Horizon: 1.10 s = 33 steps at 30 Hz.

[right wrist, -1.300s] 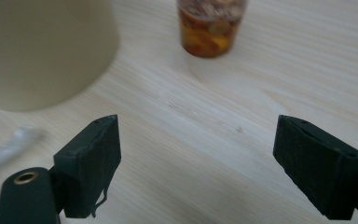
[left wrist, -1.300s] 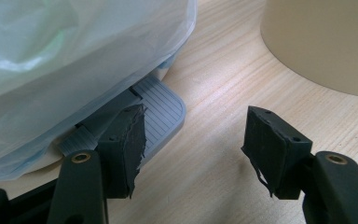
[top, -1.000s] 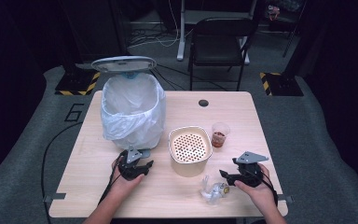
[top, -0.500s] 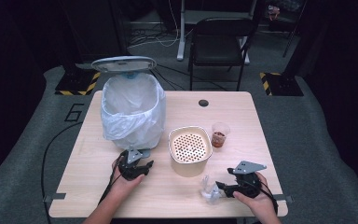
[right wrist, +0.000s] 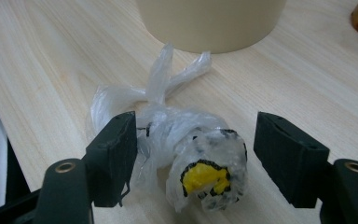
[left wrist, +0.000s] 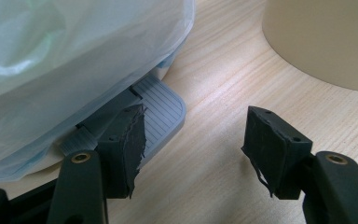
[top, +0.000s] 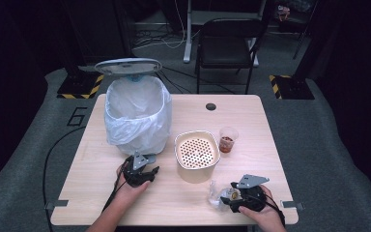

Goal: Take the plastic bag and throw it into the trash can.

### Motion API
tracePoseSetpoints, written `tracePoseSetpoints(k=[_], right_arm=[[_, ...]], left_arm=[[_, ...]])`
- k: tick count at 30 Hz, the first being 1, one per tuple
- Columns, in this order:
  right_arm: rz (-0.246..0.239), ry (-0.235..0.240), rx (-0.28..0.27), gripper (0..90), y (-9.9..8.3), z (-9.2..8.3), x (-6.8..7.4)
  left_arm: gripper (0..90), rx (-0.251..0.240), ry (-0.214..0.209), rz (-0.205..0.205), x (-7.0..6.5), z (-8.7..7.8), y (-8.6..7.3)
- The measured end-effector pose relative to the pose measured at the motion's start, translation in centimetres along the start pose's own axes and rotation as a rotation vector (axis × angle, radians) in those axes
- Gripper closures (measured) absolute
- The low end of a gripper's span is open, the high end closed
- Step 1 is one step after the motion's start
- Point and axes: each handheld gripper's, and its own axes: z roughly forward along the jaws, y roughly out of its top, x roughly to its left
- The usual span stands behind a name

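At the table's [top: 270,125] nine o'clock side, the white-lined bin [top: 135,116] is seen with its lid raised. The left gripper [left wrist: 193,133] is held at the bin's six o'clock, with its jaws spread and nothing between them; one jaw is over the grey pedal [left wrist: 161,112].

At five o'clock from the beige perforated container [top: 197,154], the knotted plastic bundle [right wrist: 191,149] lies on the table. The right gripper [right wrist: 196,130] is placed around it. Its jaws have just been closing, but the bundle is not yet pinched.

The bundle is thin clear film, crumpled, with two loose tails pointing to twelve o'clock and something yellow with black marks inside. Probably the film could be caught alone, so the bundle may slip, tear or be dropped beside the bin.
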Motion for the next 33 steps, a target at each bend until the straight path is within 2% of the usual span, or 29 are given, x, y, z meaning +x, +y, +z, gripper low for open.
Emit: tracePoseSetpoints(k=[6,15,21,25,28,30,33], right_arm=[[-0.001,0.008,0.011,40.1,-0.1,0.4,-0.2],[-0.048,-0.008,0.046,53.0,-0.2,0.7,0.0],[-0.064,0.006,0.059,58.7,-0.2,0.7,0.0],[-0.051,0.009,0.051,61.4,-0.1,0.6,0.0],[-0.034,0.033,0.049,62.8,-0.1,0.3,-0.3],[-0.026,0.014,0.024,63.7,0.1,0.0,-0.4],[-0.008,0.015,0.016,64.2,0.3,-0.5,-0.5]], left_arm=[[38.5,0.004,0.001,0.003,0.0,0.0,0.0],[38.5,0.010,0.002,0.011,0.0,0.0,0.0],[38.5,0.004,0.008,0.009,0.0,0.0,0.0],[38.5,0.004,0.008,0.009,0.0,0.0,0.0],[38.5,0.004,0.008,0.009,0.0,0.0,0.0],[38.5,0.009,0.004,0.012,0.0,0.0,0.0],[38.5,0.010,0.003,0.009,-0.1,0.0,0.0]])
